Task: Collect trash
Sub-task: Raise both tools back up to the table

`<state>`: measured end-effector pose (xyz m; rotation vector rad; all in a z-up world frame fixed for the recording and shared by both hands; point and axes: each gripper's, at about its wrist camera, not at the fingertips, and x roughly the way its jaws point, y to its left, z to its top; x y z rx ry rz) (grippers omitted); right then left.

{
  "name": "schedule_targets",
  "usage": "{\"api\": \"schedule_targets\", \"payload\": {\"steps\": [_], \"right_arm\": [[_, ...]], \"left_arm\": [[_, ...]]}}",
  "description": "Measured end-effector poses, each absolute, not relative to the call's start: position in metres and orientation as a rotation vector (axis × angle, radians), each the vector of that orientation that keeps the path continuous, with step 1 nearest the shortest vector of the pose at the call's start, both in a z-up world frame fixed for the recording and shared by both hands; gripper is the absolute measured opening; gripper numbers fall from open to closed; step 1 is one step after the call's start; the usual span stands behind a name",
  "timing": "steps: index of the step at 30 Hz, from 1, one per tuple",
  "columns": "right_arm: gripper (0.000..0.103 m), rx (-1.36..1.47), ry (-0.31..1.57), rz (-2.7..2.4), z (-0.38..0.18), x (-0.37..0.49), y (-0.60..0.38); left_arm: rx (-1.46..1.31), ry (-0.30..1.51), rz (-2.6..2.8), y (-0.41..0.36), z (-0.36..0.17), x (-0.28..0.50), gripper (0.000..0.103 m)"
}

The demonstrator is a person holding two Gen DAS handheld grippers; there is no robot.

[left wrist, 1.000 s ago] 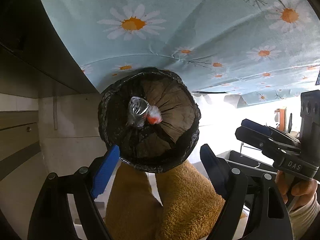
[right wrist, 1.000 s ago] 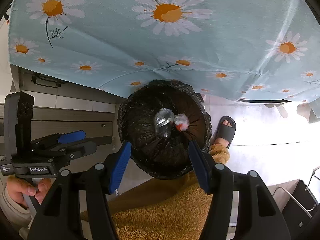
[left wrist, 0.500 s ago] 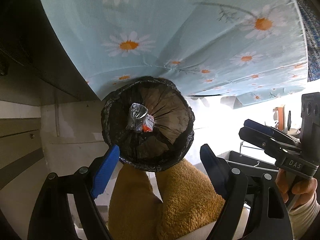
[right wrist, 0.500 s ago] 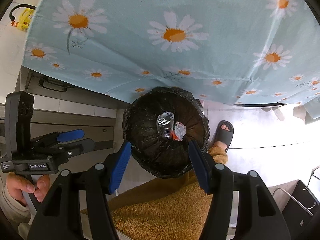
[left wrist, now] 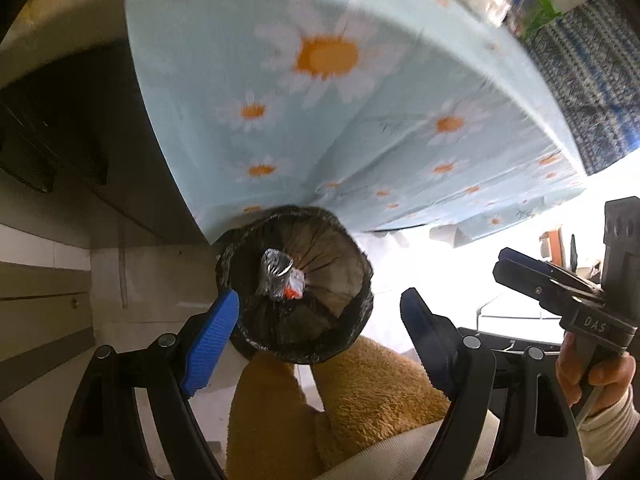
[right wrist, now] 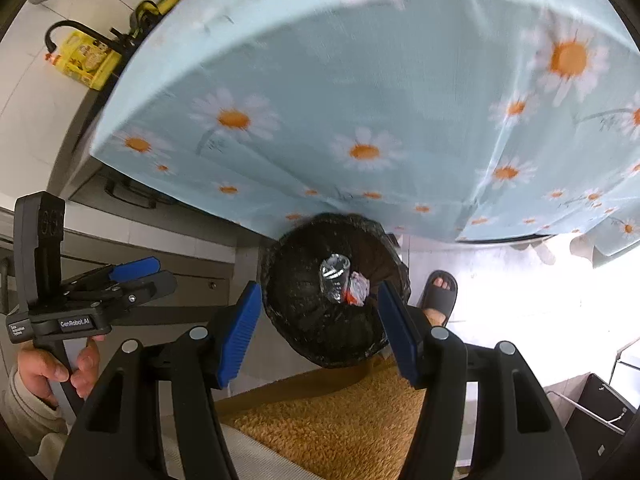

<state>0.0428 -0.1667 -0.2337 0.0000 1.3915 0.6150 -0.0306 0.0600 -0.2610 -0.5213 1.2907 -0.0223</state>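
Observation:
A round bin lined with a black bag [left wrist: 348, 336] [right wrist: 304, 328] stands on the floor below the table's edge. Inside it lie a crushed clear plastic bottle [left wrist: 274, 270] [right wrist: 334, 274] and a white-and-red wrapper [left wrist: 295, 283] [right wrist: 358, 288]. My left gripper [left wrist: 320, 324] hangs well above the bin, open, with nothing between its blue pads. My right gripper [right wrist: 320, 320] is likewise high over the bin, open and empty. Each gripper also shows in the other's view: the right one [left wrist: 532, 272] and the left one [right wrist: 136, 276], both open.
A table with a pale blue daisy cloth [left wrist: 320, 120] [right wrist: 360, 100] overhangs the bin. A person's tan fleece trousers [left wrist: 340, 400] and a sandalled foot [right wrist: 438, 292] are beside the bin. Cabinets [left wrist: 48, 312] stand left; a yellow bottle [right wrist: 86, 60] sits on a counter. A black crate [right wrist: 592, 412] lies lower right.
Both grippers have risen, so the bin looks smaller and the tabletop's edge has come into view. The trash in the bin has not moved. Neither gripper's jaws have changed.

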Motion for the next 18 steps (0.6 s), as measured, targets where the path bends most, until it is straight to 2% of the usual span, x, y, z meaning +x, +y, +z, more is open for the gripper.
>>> {"api": "schedule_targets", "payload": {"steps": [7,10,18], "right_arm": [[0.061,0.000,1.292,0.627,-0.191,0.043,-0.167],[0.067,-0.004,1.243,0.629,-0.172,0.045,-0.166],[0.067,-0.022,1.129,0.641,-0.132,0.062,-0.161]], "left_arm": [[-0.524,1.232,-0.041,0.070,-0.222,-0.029,0.081],[-0.508,1.185,-0.060,0.075,-0.199,-0.026,0.081],[-0.429,1.050,-0.084,0.081,-0.135,-0.004,0.081]]}}
